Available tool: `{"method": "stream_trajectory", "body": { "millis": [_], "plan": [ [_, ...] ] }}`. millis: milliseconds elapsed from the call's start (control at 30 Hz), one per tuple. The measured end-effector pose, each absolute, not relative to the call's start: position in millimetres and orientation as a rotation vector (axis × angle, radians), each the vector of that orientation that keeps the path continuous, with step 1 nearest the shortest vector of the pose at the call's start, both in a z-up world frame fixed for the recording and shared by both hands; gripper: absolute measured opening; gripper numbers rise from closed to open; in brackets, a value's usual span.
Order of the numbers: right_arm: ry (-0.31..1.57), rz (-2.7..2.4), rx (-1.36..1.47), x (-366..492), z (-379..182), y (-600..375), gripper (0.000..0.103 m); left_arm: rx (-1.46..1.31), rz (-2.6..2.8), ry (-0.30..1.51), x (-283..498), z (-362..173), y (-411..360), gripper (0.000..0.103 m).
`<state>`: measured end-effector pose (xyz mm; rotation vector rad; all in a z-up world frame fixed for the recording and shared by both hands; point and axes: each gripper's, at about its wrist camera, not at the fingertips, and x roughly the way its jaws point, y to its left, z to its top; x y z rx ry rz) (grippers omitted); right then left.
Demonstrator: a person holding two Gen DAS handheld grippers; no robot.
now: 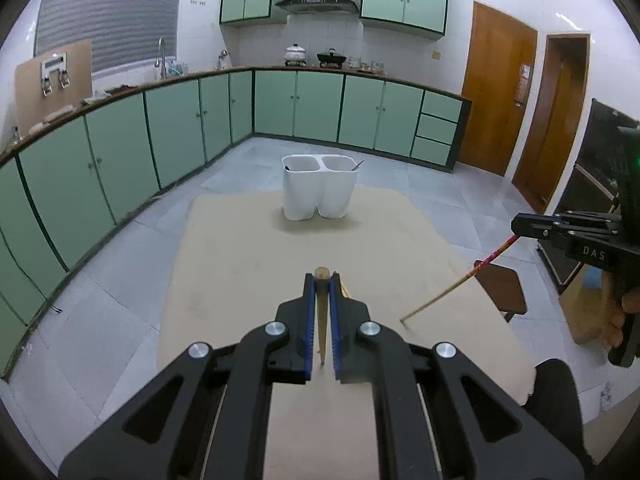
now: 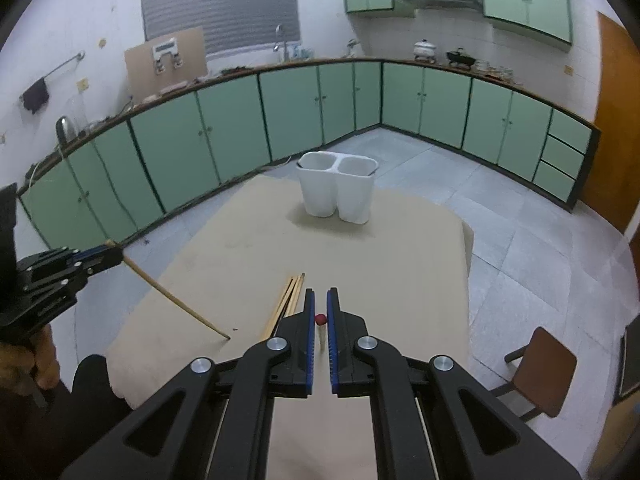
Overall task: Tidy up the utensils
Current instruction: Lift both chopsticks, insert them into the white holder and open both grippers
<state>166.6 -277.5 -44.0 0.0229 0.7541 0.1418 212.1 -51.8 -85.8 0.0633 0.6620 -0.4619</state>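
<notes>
— Above the tan-covered counter (image 1: 248, 248), two hand-held grippers hang in a green-cabinet kitchen. What does the left hand-held gripper (image 1: 322, 280) carry?

— Its blue-padded jaws are clenched on a plain wooden chopstick (image 2: 176, 300), gripped near the thick end; from the right wrist view the stick slopes down, its thin tip at or just above the counter surface.

— And the right hand-held gripper (image 2: 320, 294)?

— Also clenched, grasping a red-topped chopstick (image 1: 448, 292). From the left wrist view the patterned red end sits in the jaws and the pale shaft slants down toward the counter.

— Where does the holder stand?

— A white two-compartment utensil holder (image 1: 318, 190) stands upright at the counter's far end, well apart from both grippers. A thin metal handle (image 1: 357, 165) leans out of its right compartment; something small and dark shows at the left rim, too small to tell.

— Anything else lying there?

— A bundle of loose chopsticks (image 2: 286, 300) lies flat on the counter, just beside the right gripper's jaws. A brown chair (image 2: 540, 372) stands on the tiled floor (image 2: 520, 248) off the counter's right edge.
</notes>
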Motion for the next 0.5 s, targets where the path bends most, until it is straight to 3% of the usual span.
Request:
{"method": "stream_trajectory", "body": {
  "millis": [500],
  "plan": [
    [0.845,0.187,-0.054,193,-35,-264,0.006,0.100,-0.484,0.690,225,-87,-61,0.006]
  ]
}}
